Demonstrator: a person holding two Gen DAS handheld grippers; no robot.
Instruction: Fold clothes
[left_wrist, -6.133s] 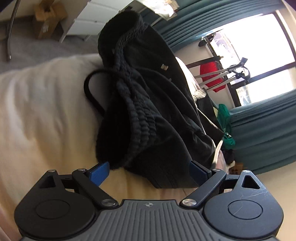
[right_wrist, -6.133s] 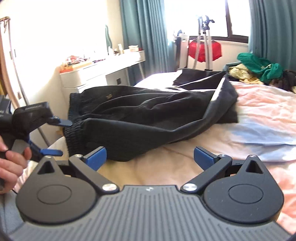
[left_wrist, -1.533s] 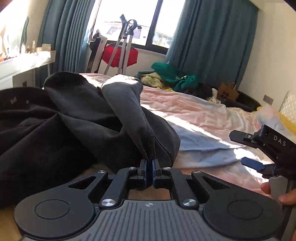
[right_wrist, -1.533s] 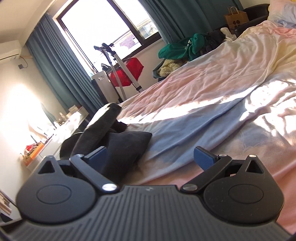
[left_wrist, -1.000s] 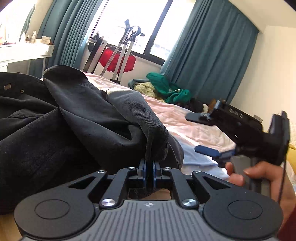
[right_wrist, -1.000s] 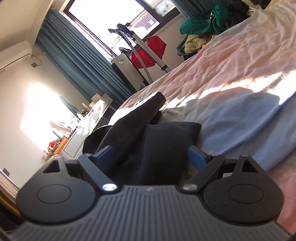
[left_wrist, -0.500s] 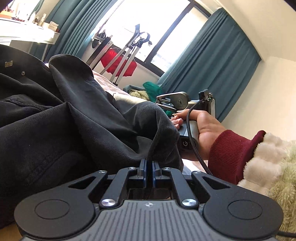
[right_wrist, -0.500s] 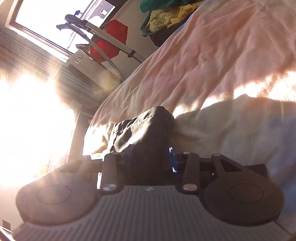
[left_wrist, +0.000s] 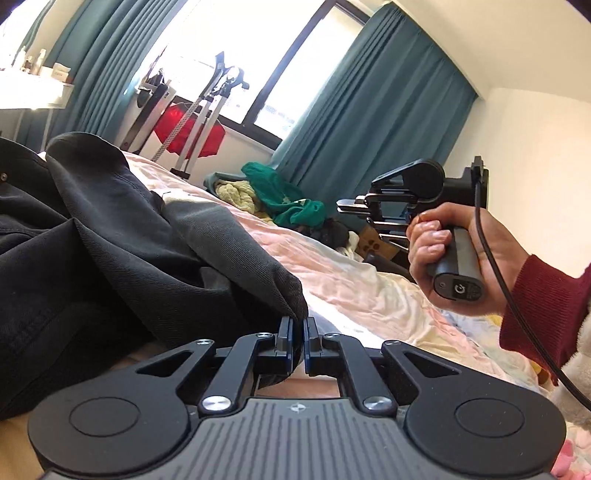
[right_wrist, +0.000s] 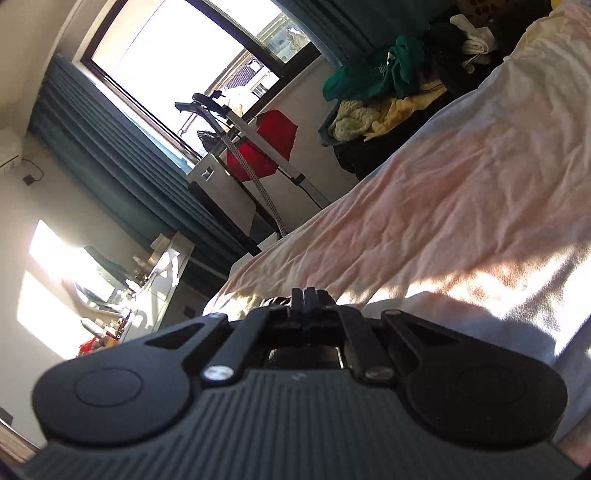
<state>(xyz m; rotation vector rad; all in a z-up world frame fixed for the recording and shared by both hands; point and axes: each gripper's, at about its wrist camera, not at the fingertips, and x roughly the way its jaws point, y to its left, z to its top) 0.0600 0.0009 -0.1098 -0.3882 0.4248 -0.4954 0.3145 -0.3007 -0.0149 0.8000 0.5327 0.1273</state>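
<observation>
- Spanning most of both views was the bed, its pink and pale-blue sheet wrinkled and partly sunlit; it carried everything noted below.
- Teal curtains hung either side of a bright window at the far wall; a white dresser with small clutter stood at the left wall.
- The black garment lay heaped on the near left part of the bed in the left wrist view; one dark grey folded edge ran from the heap down to the left gripper; only a small dark bit of fabric showed just beyond the fingertips in the right wrist view.
- A garment steamer with a red hanging cloth stood beside the window; the same red cloth appeared in the right view.
- A pile of green and yellow clothes sat past the far end of the bed, near the curtain.
- The left gripper was clenched on the garment's edge; cloth bunched right at its tips.
- The right gripper, seen from the left view, was raised above the bed at right, well apart from the garment heap; its jaws were clamped together; whether the dark fabric at its tips was pinched could not be told.
- The person's right hand wrapped the gripper's handle; a dark red sleeve covered the wrist; a black cable trailed across the hand.
</observation>
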